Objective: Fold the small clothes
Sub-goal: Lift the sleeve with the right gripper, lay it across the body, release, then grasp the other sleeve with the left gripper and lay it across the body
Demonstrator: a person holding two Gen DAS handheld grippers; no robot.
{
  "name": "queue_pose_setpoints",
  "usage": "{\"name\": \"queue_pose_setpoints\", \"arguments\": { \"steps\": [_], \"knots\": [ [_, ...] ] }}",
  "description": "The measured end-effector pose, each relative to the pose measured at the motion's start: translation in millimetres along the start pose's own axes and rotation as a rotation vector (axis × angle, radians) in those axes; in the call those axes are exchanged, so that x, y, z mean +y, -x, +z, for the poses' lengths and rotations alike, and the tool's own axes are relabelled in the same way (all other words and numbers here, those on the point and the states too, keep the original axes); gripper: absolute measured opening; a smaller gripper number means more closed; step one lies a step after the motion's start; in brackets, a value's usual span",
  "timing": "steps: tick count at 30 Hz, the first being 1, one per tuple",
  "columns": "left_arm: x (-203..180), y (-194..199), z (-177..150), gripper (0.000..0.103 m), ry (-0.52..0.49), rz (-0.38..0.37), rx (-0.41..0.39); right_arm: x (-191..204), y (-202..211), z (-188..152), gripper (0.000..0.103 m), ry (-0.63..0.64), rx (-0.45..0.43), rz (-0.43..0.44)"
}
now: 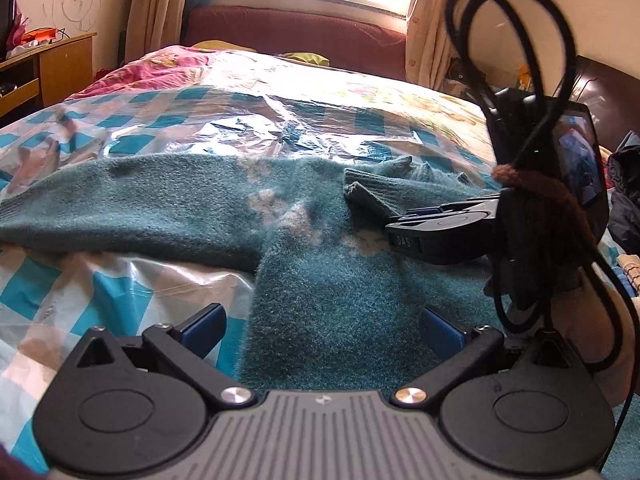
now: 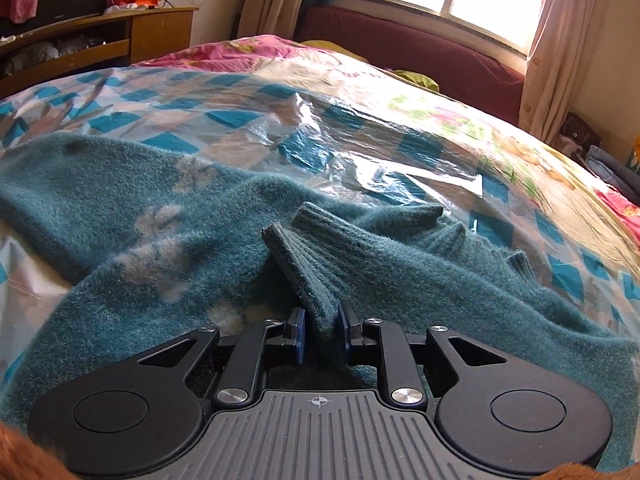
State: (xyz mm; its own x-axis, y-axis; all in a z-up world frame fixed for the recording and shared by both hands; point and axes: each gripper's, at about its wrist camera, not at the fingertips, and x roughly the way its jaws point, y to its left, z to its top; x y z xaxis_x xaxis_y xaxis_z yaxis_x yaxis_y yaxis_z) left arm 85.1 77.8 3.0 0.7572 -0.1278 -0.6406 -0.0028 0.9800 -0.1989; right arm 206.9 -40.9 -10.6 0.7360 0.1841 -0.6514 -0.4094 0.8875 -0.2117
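A small fuzzy teal sweater (image 1: 328,288) with pale paw prints lies spread on the bed, one sleeve stretched out to the left. My left gripper (image 1: 322,330) is open, its blue pads on either side of the sweater's lower body. My right gripper (image 2: 321,336) is shut on the ribbed cuff (image 2: 304,264) of the other sleeve and holds it over the sweater's body. The right gripper (image 1: 404,218) also shows in the left wrist view, coming in from the right with the cuff (image 1: 362,194) in its jaws.
The bed carries a blue-checked cover under clear plastic sheet (image 2: 320,128). A pink quilt (image 2: 240,50) lies at the far end before a red headboard (image 2: 420,46) and window. A wooden desk (image 2: 120,36) stands left. Black cables (image 1: 520,80) loop off the right gripper.
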Motion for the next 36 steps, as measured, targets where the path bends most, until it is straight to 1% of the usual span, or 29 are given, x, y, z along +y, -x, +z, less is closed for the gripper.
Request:
{"name": "queue_pose_setpoints", "arguments": {
  "steps": [2, 4, 5, 6, 7, 8, 9, 10, 12, 15, 16, 17, 18, 20, 22, 24, 26, 28, 29, 31, 33, 34, 36],
  "knots": [
    [4, 2, 1, 0.103, 0.012, 0.005, -0.008, -5, 11, 1, 0.023, -0.042, -0.012, 0.045],
    [8, 5, 3, 0.103, 0.021, 0.022, -0.023, -10, 23, 2, 0.023, -0.082, -0.043, 0.086],
    [12, 8, 6, 0.103, 0.027, 0.033, -0.035, -10, 26, 2, 0.024, -0.088, -0.058, 0.089],
    [15, 10, 8, 0.103, 0.034, 0.045, -0.045, -10, 27, 3, 0.028, -0.085, -0.064, 0.086],
    [19, 12, 10, 0.103, 0.043, 0.059, -0.056, -8, 24, 3, 0.03, -0.078, -0.056, 0.081],
    [25, 15, 13, 0.103, 0.053, 0.08, -0.071, -6, 16, 2, 0.033, -0.066, -0.018, 0.077],
    [33, 18, 16, 0.103, 0.062, 0.104, -0.087, -3, 5, 0, 0.033, -0.054, 0.043, 0.081],
    [39, 21, 19, 0.103, 0.069, 0.128, -0.101, -1, 2, -3, 0.033, -0.046, 0.053, 0.075],
    [61, 28, 25, 0.103, 0.093, 0.195, -0.132, 5, 8, -6, 0.034, -0.028, 0.026, 0.068],
    [97, 31, 34, 0.103, 0.142, 0.277, -0.144, 6, 22, -9, 0.034, -0.064, 0.007, 0.128],
    [111, 31, 36, 0.103, 0.168, 0.304, -0.147, 7, 26, -10, 0.034, -0.068, 0.001, 0.135],
    [129, 29, 39, 0.103, 0.212, 0.337, -0.143, 9, 30, -12, 0.034, -0.07, -0.005, 0.137],
    [144, 27, 41, 0.102, 0.259, 0.354, -0.14, 10, 34, -14, 0.034, -0.078, -0.011, 0.144],
    [172, 23, 41, 0.1, 0.356, 0.37, -0.142, 10, 40, -15, 0.033, -0.113, -0.018, 0.17],
    [196, 15, 41, 0.092, 0.446, 0.39, -0.144, 11, 43, -15, 0.033, -0.147, -0.018, 0.199],
    [212, 7, 42, 0.088, 0.498, 0.406, -0.148, 17, 46, -15, 0.033, -0.145, -0.023, 0.217],
    [225, -2, 42, 0.081, 0.548, 0.419, -0.146, 24, 48, -14, 0.033, -0.129, -0.029, 0.227],
    [239, -13, 41, 0.067, 0.608, 0.421, -0.126, 29, 49, -14, 0.033, -0.122, -0.032, 0.238],
    [244, -18, 39, 0.064, 0.643, 0.415, -0.109, 30, 49, -14, 0.033, -0.125, -0.031, 0.244],
    [250, -24, 35, 0.062, 0.695, 0.405, -0.116, 31, 49, -14, 0.033, -0.135, -0.027, 0.253],
    [251, -26, 37, 0.06, 0.713, 0.406, -0.136, 31, 48, -15, 0.033, -0.145, -0.024, 0.259],
    [253, -26, 39, 0.058, 0.726, 0.396, -0.147, 31, 48, -15, 0.033, -0.151, -0.022, 0.261],
    [258, -28, 42, 0.058, 0.778, 0.372, -0.169, 30, 48, -16, 0.033, -0.16, -0.018, 0.262]
  ]
}}
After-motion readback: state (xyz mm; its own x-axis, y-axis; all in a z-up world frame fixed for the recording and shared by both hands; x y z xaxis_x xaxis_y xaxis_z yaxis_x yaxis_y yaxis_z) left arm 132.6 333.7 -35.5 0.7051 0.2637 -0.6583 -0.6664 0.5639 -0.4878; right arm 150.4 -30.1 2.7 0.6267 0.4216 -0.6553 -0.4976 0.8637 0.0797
